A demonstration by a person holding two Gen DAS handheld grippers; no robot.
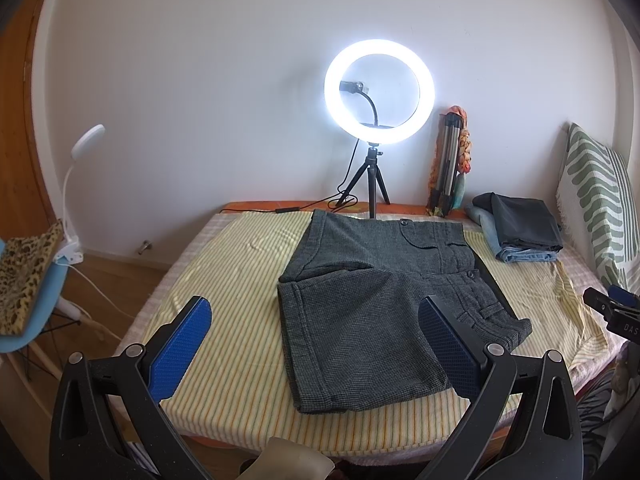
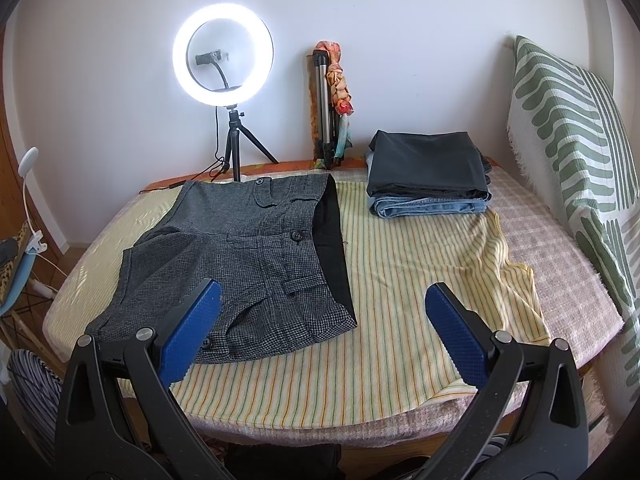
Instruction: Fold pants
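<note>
the grey checked shorts (image 2: 244,256) lie on the striped cloth (image 2: 400,280) covering the table, one leg folded over the other, buttons up, black lining showing along the right edge. the left gripper (image 1: 316,340) and right gripper (image 2: 324,332) hover spread wide, holding nothing.

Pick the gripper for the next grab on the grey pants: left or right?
Probably left. The left gripper is open and frames the pants leg ends head-on; the right gripper, also open, mostly frames bare striped cloth, with the pants off to its left.
</note>
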